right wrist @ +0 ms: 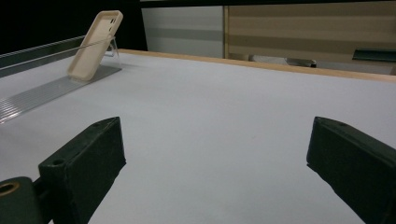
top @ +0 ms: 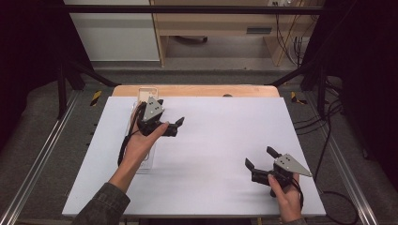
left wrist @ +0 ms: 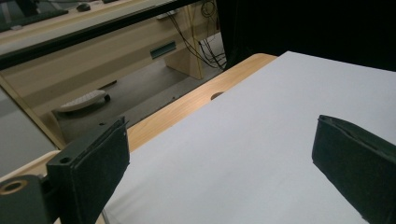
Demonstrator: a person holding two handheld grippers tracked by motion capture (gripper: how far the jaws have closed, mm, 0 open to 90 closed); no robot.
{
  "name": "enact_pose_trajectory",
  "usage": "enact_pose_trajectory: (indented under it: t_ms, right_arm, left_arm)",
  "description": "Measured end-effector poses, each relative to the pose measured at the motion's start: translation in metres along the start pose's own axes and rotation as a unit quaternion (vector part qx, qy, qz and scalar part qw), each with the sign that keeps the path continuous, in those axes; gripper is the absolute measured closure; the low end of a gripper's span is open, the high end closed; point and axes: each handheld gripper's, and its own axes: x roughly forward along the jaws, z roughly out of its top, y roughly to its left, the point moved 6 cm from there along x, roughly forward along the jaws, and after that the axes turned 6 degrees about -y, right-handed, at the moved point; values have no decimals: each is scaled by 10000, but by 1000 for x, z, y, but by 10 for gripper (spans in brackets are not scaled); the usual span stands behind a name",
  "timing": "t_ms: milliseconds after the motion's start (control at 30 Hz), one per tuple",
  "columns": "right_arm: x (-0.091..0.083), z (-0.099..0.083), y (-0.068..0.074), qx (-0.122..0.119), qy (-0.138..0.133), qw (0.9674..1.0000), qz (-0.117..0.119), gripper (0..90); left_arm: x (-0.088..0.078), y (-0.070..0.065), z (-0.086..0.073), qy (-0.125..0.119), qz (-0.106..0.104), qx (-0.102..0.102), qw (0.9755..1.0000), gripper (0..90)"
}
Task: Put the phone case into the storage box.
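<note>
Beige phone case (right wrist: 95, 44) leans tilted in clear ribbed stand (right wrist: 56, 91) at white table's (top: 220, 154) far left. Left gripper (top: 172, 125) released above stand; right gripper (top: 260, 158) released, near-right, nothing held.

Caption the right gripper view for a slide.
Open right claw hovers over the pale table sheet, facing a beige phone case leaning on a clear ribbed stand.

Matt white table cover (top: 211, 154); wood table edge (top: 197, 90); cream matt phone case (right wrist: 95, 44); ribbed clear plastic stand (right wrist: 42, 95).
</note>
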Motion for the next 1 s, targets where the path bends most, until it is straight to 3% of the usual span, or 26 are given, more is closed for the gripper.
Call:
enact_pose_trajectory:
  t_ms: [333,800,1000]
  right_arm:
    - [0,0,0,-9,-12,10000,1,42]
    - [-1,0,0,-2,-10,10000,13,36]
    - [0,0,0,9,-6,10000,9,36]
  left_arm:
    - [-1,-26,3,-6,-276,202,9994,37]
    - [-10,-54,3,-52,-355,346,9988,27]
    - [-17,-66,1,-98,-449,306,9985,26]
